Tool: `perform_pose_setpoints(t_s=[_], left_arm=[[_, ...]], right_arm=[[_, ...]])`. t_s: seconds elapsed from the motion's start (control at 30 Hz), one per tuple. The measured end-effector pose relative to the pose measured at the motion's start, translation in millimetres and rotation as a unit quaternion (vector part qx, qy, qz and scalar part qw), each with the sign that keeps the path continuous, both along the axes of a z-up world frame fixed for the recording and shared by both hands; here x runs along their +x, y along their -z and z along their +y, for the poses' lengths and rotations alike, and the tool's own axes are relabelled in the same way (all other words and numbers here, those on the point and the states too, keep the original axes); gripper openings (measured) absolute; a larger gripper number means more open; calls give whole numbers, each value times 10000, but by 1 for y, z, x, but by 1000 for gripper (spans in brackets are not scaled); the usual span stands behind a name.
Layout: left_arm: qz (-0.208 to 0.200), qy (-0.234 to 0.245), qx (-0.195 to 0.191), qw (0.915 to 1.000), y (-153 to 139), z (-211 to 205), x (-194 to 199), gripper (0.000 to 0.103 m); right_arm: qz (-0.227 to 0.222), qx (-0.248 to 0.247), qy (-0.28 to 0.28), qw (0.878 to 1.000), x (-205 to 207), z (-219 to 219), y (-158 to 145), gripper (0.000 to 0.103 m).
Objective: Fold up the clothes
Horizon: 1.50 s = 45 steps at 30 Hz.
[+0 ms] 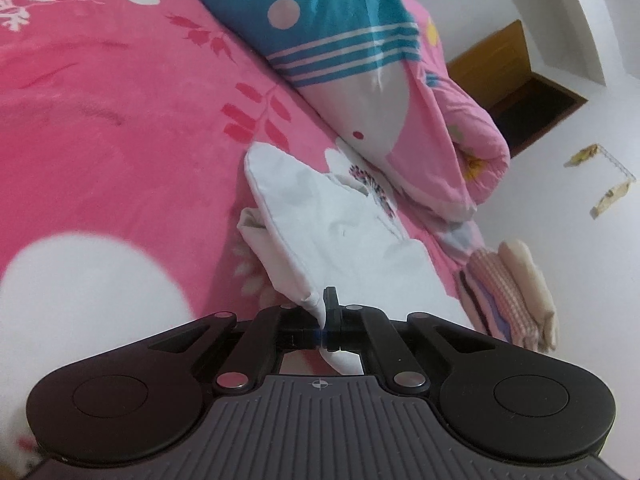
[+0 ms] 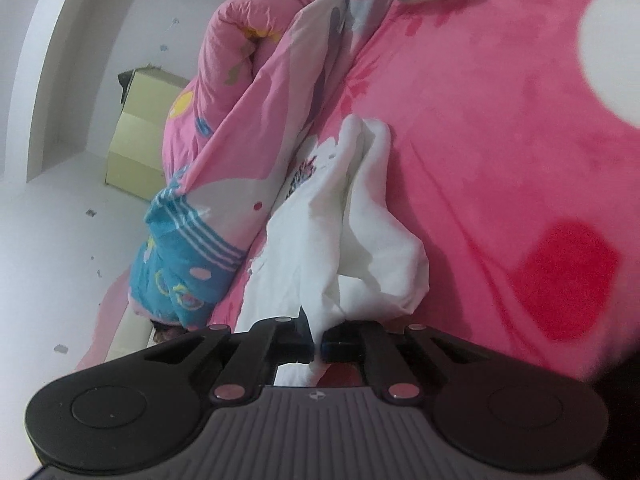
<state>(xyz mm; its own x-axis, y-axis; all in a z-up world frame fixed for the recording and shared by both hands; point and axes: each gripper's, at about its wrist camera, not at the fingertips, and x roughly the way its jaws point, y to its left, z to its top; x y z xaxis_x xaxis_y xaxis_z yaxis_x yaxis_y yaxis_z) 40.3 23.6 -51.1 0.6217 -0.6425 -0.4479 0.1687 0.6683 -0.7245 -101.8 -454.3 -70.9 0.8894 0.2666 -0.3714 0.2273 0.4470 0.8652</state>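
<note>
Together, left tool and right tool each pinch an end of the white garment, stretching it over the bed for folding.

no legible text or numbers, print on white garment too blurred to read

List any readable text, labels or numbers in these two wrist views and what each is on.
No text can be read in either view.
white garment: a dark printed graphic shows, too blurred to read.
pink bedspread: white marks near the far corner, cut off and blurred, unreadable.
Gripper bodies: only a small crosshair mark, no lettering.
</note>
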Motion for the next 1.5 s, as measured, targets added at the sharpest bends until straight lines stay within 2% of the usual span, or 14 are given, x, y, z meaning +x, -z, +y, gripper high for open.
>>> perform_pose_setpoints(t_s=[0.2,0.27,0.33,0.4,0.47,0.57,0.67,0.77,0.97,1.1,1.17,1.33,1.43,1.5], left_arm=[[-60,113,108,9999,5,14,-15,0],[-155,141,154,9997,4,19,-16,3],[-250,169,199,9993,3,24,-17,7],[-346,197,245,9989,3,29,-19,22],[-441,224,291,9984,2,35,-20,53],[-584,266,359,9973,1,42,-22,60],[-723,280,453,9960,-2,49,-16,63],[-680,408,703,9944,-3,42,10,63],[-489,705,1052,9907,7,16,70,63],[-461,762,961,9914,15,8,96,59],[-490,762,969,9912,17,5,106,52],[-613,845,1079,9887,19,-3,119,36],[-666,887,1116,9875,21,-6,125,21],[-633,885,1047,9885,23,-7,128,18]], right_arm=[[288,-184,-169,9993,-27,-1,8,3],[533,-452,-236,9973,-24,-3,8,12],[663,-756,-226,9947,-25,-3,3,29],[744,-963,-215,9923,-29,-4,-4,38],[803,-1126,-165,9903,-36,-7,-12,44],[962,-1507,84,9839,-52,-12,-26,58],[1032,-2068,374,9722,-60,-13,-44,58],[740,-2427,418,9664,-50,-10,-65,58],[111,-3066,-493,9505,18,34,-97,57],[106,-3394,-738,9377,59,44,-103,56],[201,-3496,-673,9343,77,38,-101,56],[683,-3250,-447,9422,107,7,-78,53],[774,-3146,-265,9457,113,-14,-69,53],[794,-3021,-183,9498,119,-28,-63,53]])
